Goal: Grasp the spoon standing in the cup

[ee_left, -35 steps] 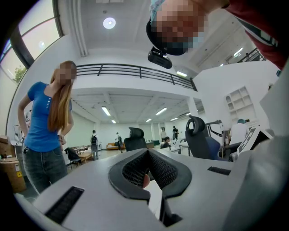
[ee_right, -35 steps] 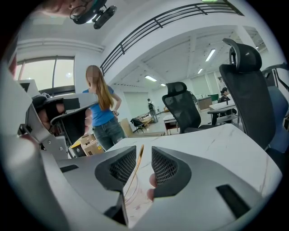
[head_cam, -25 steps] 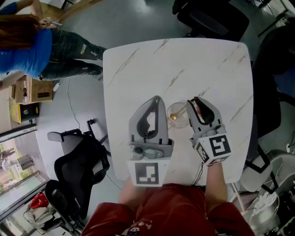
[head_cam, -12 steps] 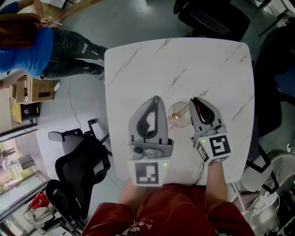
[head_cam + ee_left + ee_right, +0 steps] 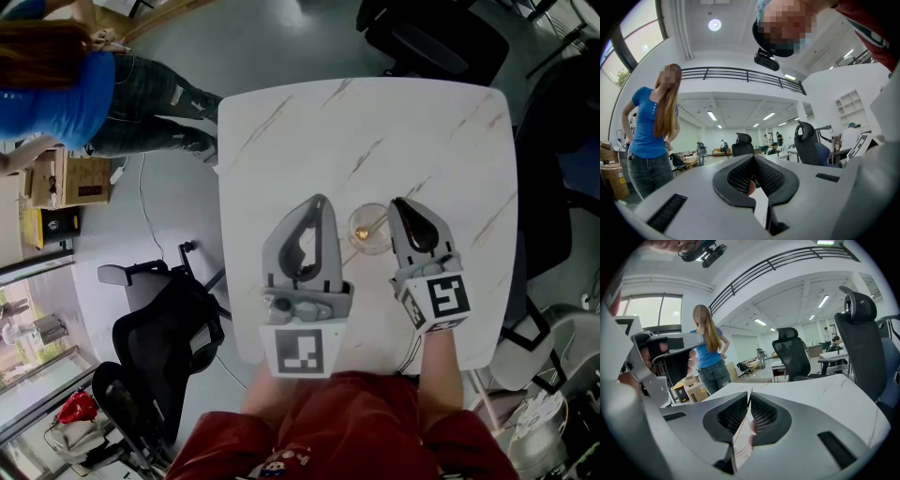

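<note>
Cup [image 5: 369, 232] with spoon [image 5: 367, 228] standing in it, centre of frame on table [image 5: 375, 131], between left tongs [image 5: 319, 202] and right tongs [image 5: 400, 204], just beside the right, both tongs closed, empty

The left gripper [image 5: 321, 201] and right gripper [image 5: 397, 202] are moulded in light grey plastic, with black ribbed pads [image 5: 736, 180] set inside the jaws and dark rectangular slots cut into the bodies. A cube [image 5: 302, 352] printed with black-and-white square markers is fixed behind each. A red top [image 5: 328, 436] with a small print is worn.
</note>
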`<state>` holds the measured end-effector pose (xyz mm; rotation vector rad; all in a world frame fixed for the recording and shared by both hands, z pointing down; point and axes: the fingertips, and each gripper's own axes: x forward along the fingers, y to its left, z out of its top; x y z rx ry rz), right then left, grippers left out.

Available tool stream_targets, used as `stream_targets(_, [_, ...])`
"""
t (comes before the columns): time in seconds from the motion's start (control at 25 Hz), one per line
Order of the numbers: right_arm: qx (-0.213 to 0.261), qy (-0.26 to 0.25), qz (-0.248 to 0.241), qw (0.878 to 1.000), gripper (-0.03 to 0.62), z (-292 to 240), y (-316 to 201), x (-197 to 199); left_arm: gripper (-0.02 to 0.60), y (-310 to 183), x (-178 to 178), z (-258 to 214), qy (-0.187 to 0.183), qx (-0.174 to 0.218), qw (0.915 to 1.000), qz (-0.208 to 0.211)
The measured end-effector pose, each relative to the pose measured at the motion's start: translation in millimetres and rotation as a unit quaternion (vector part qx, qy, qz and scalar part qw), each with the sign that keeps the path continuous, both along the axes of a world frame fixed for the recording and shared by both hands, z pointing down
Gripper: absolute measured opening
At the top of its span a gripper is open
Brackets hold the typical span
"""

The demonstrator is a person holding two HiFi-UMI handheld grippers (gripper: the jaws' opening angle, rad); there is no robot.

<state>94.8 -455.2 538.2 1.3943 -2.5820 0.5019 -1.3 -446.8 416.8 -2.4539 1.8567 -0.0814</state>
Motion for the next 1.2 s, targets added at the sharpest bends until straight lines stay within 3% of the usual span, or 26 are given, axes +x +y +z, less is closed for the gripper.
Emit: stream_targets(1.2, [0.064, 0.049, 0.051, 0.995, 0.015, -56, 43, -11, 0.006, 59, -27, -44, 0.02, 0.039, 0.9989, 0.014])
